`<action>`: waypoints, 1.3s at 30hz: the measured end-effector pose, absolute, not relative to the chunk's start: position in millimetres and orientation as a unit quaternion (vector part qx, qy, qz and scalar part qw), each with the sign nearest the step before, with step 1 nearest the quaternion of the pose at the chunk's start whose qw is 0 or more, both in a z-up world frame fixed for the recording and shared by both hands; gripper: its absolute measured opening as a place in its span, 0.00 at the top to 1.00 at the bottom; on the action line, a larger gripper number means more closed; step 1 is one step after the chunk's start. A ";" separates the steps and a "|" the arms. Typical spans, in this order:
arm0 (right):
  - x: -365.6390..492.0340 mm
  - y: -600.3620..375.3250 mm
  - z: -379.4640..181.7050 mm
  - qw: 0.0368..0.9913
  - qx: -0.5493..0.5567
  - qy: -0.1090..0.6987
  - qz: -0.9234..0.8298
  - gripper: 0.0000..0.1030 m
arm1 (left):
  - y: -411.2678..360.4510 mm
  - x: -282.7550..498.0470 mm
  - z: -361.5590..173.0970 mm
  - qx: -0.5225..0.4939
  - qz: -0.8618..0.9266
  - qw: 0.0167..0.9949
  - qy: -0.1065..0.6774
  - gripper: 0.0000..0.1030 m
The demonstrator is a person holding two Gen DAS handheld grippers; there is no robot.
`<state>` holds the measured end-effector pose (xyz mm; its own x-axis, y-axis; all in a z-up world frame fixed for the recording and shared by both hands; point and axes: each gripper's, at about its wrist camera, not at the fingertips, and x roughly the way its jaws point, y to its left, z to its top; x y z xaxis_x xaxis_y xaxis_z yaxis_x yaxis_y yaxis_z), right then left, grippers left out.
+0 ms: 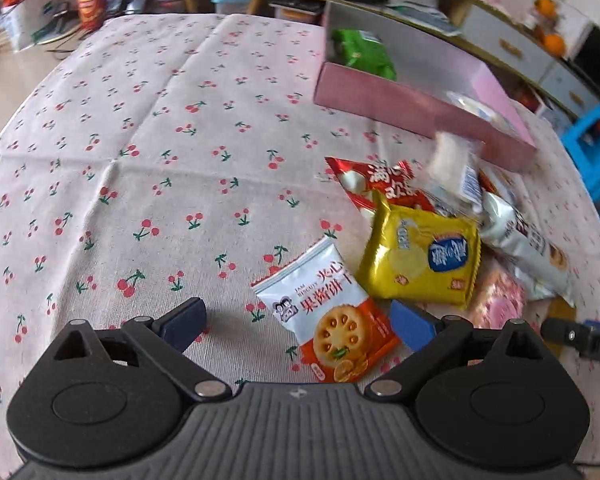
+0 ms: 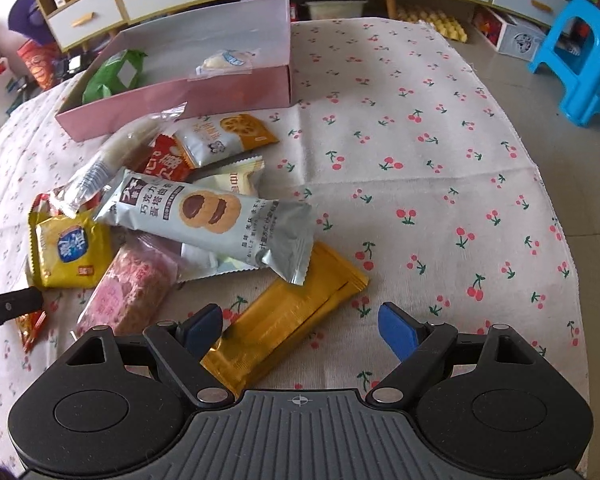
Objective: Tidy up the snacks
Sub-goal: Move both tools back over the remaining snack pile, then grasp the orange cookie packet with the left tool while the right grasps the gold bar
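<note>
Snacks, assorted packets: heaped on the cherry-print tablecloth [image 2: 420, 128] just in front of the pink box [image 2: 188, 100], which already contains a green packet [image 2: 114, 76] and a small clear-wrapped one [image 2: 224, 62]. Left gripper [image 1: 298, 322], fingers spread and empty, with a white-and-orange biscuit packet [image 1: 332, 320] lying between them. Right gripper [image 2: 300, 330], fingers likewise spread and empty, over an amber packet [image 2: 288, 316] lying beside the heap.
</note>
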<state>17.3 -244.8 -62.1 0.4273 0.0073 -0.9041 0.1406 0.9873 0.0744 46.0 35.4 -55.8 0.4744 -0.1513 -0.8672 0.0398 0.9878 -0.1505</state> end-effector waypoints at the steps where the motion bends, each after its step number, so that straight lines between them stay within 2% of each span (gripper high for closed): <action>1: 18.1 -243.6 -63.3 0.842 0.067 0.534 -0.041 0.16 | 33.4 45.6 -55.6 -0.050 -0.051 0.858 0.509 0.04; 8: 17.9 -231.4 -68.9 0.850 0.010 0.527 -0.027 0.12 | 18.9 45.6 -59.5 0.032 -0.048 0.859 0.509 0.03; 18: 14.5 -253.2 -69.4 0.826 0.012 0.563 -0.005 0.11 | 42.8 42.8 -57.7 0.056 -0.092 0.842 0.528 0.04; 29: 7.8 -254.2 -68.5 0.831 0.017 0.556 0.010 0.11 | 37.5 32.0 -54.3 0.062 -0.146 0.850 0.502 0.20; 33: 7.2 -246.1 -68.4 0.835 0.004 0.550 0.014 0.14 | 34.0 32.8 -54.0 0.070 -0.150 0.851 0.498 0.28; 35: 6.5 -246.1 -68.1 0.839 0.002 0.544 0.010 0.18 | 33.9 34.4 -53.8 0.074 -0.152 0.853 0.494 0.39; 36: 6.4 -246.5 -67.3 0.841 0.002 0.541 0.009 0.27 | 34.4 34.1 -53.0 0.075 -0.154 0.853 0.493 0.43; 37: 6.8 -247.2 -65.7 0.842 0.004 0.539 0.009 0.39 | 34.7 34.3 -52.3 0.077 -0.155 0.853 0.492 0.49; 38: 7.1 -248.1 -63.9 0.844 0.006 0.537 0.009 0.45 | 34.7 33.5 -51.3 0.077 -0.156 0.853 0.491 0.57; 39: 7.6 -249.2 -62.8 0.844 0.007 0.536 0.009 0.55 | 34.8 33.8 -50.5 0.077 -0.158 0.853 0.491 0.57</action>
